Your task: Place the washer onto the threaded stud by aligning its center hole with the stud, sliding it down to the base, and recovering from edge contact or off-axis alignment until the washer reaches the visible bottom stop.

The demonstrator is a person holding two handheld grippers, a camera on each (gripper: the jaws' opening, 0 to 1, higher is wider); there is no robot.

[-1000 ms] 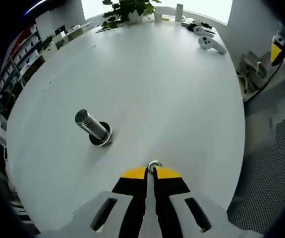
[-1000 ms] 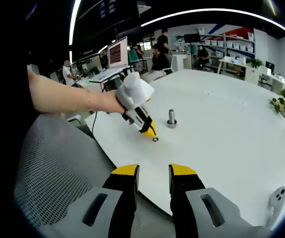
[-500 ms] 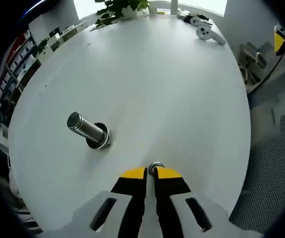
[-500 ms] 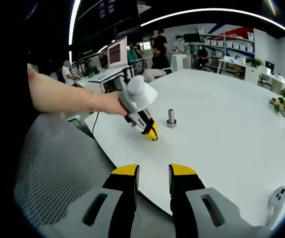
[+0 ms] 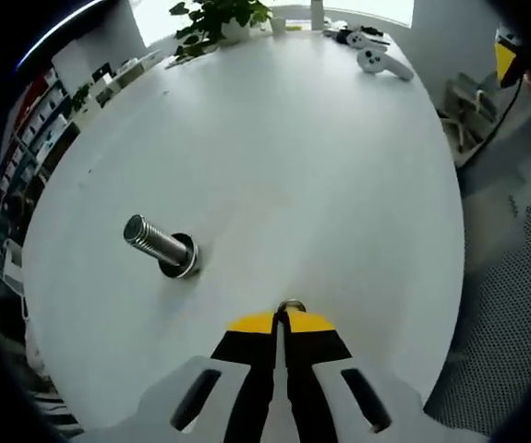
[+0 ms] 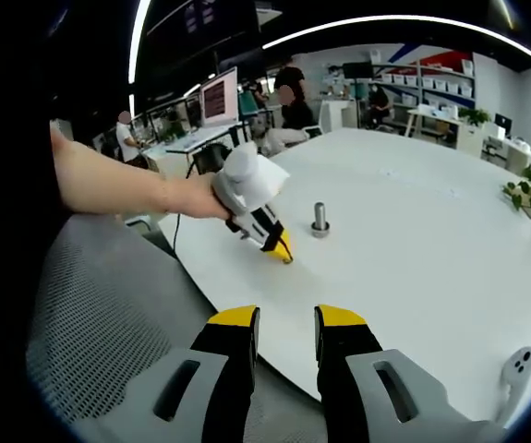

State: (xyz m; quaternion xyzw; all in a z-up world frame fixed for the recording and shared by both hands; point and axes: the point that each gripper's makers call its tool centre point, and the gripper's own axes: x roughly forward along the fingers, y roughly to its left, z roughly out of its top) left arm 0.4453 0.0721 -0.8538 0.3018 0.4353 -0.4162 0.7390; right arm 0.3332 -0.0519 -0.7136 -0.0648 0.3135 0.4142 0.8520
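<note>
Your left gripper (image 5: 282, 318) has its two yellow-tipped jaws pressed together on the washer (image 5: 290, 305). You can see the little silver ring poking out at the tips in the left gripper view. In the right gripper view the same left gripper (image 6: 284, 254) points down at the white table (image 5: 320, 166), with its tips low over the top, just in front of the stud (image 6: 320, 220).

The stud (image 5: 159, 245) stands on the table off to the left of your jaws, with its dark round base at the bottom. Nothing is on it yet. The washer and the stud are near each other but apart.

What changed in the last second is small. The washer is in the same pinch as before. In the left gripper view the stud has slid a little to the left and looks more tipped over, but that is your hand turning, not the stud moving. In the right gripper view your left hand has dropped a bit and tilted, and the tips sit about where they were half a second ago. So the washer has not got closer to the top of the stud. I think the lining-up step is not begun.

Your right gripper (image 6: 285, 323) is spread apart with nothing in it. It hangs over the near edge of the table, by a grey mesh chair (image 6: 99, 314).

To go on, you would need to lift the washer above the stud top and get the hole right over it
</note>
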